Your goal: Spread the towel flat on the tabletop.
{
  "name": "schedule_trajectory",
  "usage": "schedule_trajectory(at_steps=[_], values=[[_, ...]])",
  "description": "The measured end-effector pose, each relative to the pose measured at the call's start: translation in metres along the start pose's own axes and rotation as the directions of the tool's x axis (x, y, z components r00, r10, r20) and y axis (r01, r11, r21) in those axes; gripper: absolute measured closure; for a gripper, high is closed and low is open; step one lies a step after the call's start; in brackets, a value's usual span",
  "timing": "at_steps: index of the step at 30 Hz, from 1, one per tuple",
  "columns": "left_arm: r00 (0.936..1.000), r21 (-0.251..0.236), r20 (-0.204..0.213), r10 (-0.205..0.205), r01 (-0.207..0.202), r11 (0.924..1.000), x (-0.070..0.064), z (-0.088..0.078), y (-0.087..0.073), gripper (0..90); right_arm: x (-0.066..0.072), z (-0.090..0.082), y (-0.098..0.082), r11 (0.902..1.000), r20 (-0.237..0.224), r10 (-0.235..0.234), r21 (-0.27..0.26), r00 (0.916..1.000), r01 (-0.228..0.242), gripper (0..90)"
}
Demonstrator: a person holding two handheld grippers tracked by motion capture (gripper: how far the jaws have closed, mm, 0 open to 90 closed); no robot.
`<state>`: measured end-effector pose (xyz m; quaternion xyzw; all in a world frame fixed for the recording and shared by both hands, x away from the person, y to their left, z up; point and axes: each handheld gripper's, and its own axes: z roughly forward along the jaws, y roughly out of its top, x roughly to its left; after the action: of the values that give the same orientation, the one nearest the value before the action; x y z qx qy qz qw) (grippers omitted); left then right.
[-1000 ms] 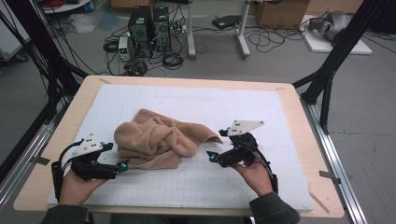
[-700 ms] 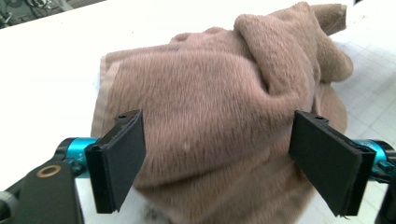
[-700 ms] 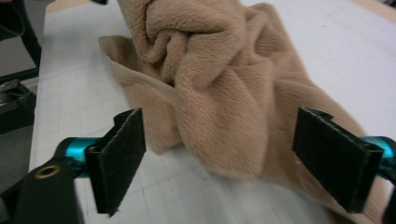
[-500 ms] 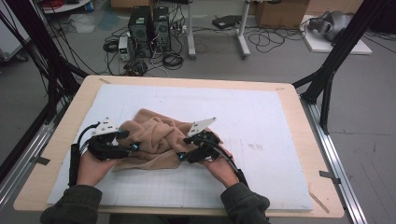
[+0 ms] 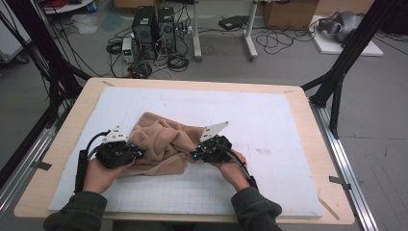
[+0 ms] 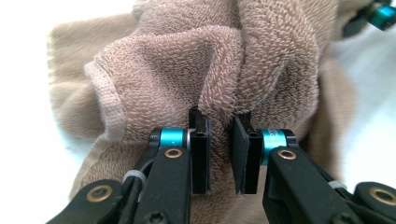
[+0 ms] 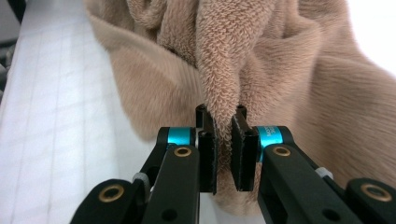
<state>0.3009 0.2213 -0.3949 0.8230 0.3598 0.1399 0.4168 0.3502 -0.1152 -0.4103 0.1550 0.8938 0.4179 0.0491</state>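
Both the left gripper (image 5: 136,154) and right gripper (image 5: 196,155) have just been closing their jaws, each pinching a fold of the crumpled tan terry-cloth towel (image 5: 161,144) (lying near-left of centre on the white gridded tabletop (image 5: 269,120)), likely for spreading it.

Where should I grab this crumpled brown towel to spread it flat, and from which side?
Take the towel by its raised folds at opposite ends, coming in level from the left and right. It lies bunched, and the ridges stand up thin enough to pinch. Both the left tool and the right tool, having just closed, already pinch such folds.
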Motion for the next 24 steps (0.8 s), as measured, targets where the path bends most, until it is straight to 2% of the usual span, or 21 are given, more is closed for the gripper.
schedule_trajectory(at_steps=[3, 4, 5, 7, 11, 13, 16, 17, 18, 19, 20, 22, 23, 24], values=[[0.9992, -0.022, 0.038, 0.014, -0.013, 0.9997, -0.014, -0.009, 0.001, 79.1, 0.002, -0.025, -0.004, 0.9999, 0.005, -0.011, -0.009, 0.9999, 0.011, 83.7], [0.9987, -0.026, 0.048, 0.018, -0.017, 0.9995, -0.018, -0.011, 0.001, 79.2, 0.003, -0.043, -0.007, 0.9998, 0.007, -0.008, -0.02, 0.9999, 0.008, 83.7], [0.9979, -0.035, 0.062, 0.017, -0.015, 0.9993, -0.024, -0.014, 0.001, 79.2, 0.003, -0.043, -0.007, 0.9998, 0.007, -0.008, -0.02, 0.9999, 0.008, 83.7], [0.9958, -0.053, 0.088, 0.022, -0.017, 0.9984, -0.034, -0.018, 0.001, 79.2, 0.005, -0.06, -0.011, 0.9994, 0.027, -0.029, -0.016, 0.9992, 0.03, 83.7], [0.9879, -0.059, 0.15, 0.04, -0.031, 0.9978, -0.056, -0.019, -0.001, 79.2, 0.01, -0.094, -0.02, 0.9992, 0.053, -0.032, -0.024, 0.9981, 0.033, 83.7], [0.9845, -0.049, 0.163, 0.066, -0.059, 0.997, -0.066, -0.016, -0.004, 79.1, 0.016, -0.112, -0.026, 0.9987, 0.047, -0.047, -0.019, 0.9978, 0.048, 83.7], [0.9818, -0.024, 0.177, 0.07, -0.067, 0.9975, -0.071, -0.008, -0.011, 78.5, 0.022, -0.116, -0.034, 0.9991, 0.025, -0.042, -0.006, 0.9988, 0.042, 83.7], [0.9813, -0.015, 0.178, 0.073, -0.071, 0.9973, -0.071, -0.006, -0.013, 75.1, 0.028, -0.111, -0.043, 0.9984, 0.0, -0.046, 0.032, 0.9989, 0.046, 82.9], [0.9809, -0.007, 0.18, 0.075, -0.075, 0.9972, -0.071, -0.005, -0.014, 70.6, 0.029, -0.107, -0.047, 0.9974, -0.013, -0.051, 0.05, 0.9986, 0.052, 80.3], [0.9812, -0.006, 0.18, 0.07, -0.071, 0.9975, -0.07, -0.005, -0.014, 70.6, 0.029, -0.107, -0.047, 0.9974, -0.013, -0.051, 0.05, 0.9986, 0.052, 80.3], [0.9815, -0.006, 0.179, 0.067, -0.067, 0.9978, -0.07, -0.006, -0.014, 65.8, 0.031, -0.103, -0.05, 0.9967, -0.007, -0.048, 0.066, 0.9988, 0.049, 72.2], [0.9803, -0.018, 0.183, 0.074, -0.072, 0.9972, -0.07, -0.012, -0.011, 57.3, 0.029, -0.103, -0.053, 0.9984, -0.02, -0.023, 0.05, 0.9995, 0.024, 64.9], [0.9797, -0.024, 0.184, 0.08, -0.077, 0.9968, -0.07, -0.015, -0.009, 50.9, 0.027, -0.108, -0.052, 0.9999, 0.005, -0.001, 0.012, 1.0, 0.001, 57.7], [0.9799, -0.035, 0.182, 0.081, -0.076, 0.9965, -0.07, -0.022, -0.005, 50.9, 0.027, -0.108, -0.052, 0.9999, 0.005, -0.001, 0.012, 1.0, 0.001, 57.7]])
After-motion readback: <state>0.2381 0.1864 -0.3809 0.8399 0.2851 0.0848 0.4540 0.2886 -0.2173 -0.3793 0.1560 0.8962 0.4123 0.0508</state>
